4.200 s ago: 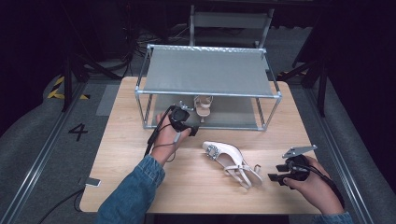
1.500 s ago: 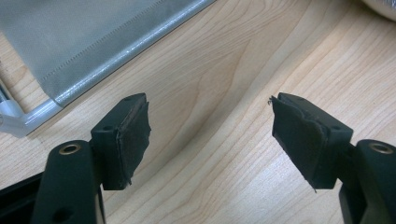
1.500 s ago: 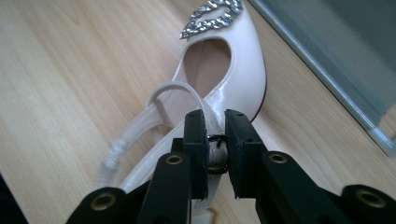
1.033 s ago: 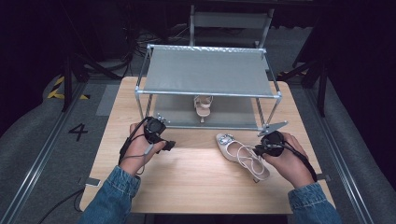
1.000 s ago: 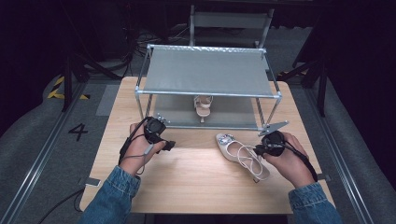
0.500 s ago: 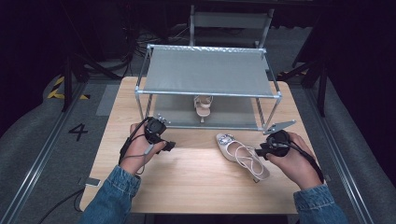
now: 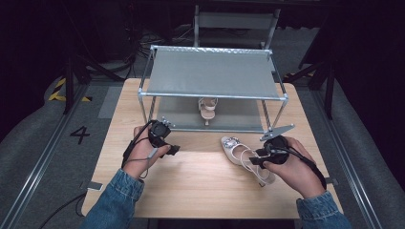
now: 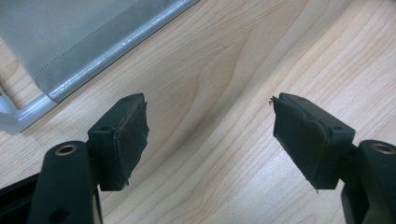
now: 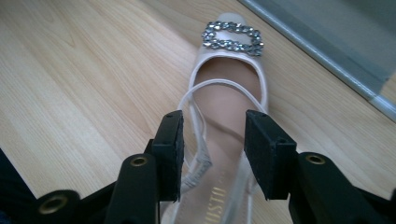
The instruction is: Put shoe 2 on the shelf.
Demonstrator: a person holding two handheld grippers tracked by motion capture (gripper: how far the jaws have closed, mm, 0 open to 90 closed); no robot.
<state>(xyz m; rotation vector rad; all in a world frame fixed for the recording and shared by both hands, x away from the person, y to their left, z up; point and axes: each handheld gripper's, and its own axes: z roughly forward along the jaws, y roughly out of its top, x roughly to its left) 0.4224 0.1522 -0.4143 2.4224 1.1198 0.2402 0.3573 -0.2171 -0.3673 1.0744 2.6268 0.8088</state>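
Straddling the second sandal [image 9: 227, 116] (ungripped), right tool [image 9: 212, 154] gaped | left tool [image 8: 210, 140] wide, empty | one sandal [image 7: 207, 106] already racked

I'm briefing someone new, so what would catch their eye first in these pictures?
Probably the pale cream slingback shoe with a rhinestone buckle lying on the light wooden table, with the right gripper poised over its heel end, jaws apart on either side. Behind it, a matching shoe stands on the lower shelf of the grey metal-framed rack.
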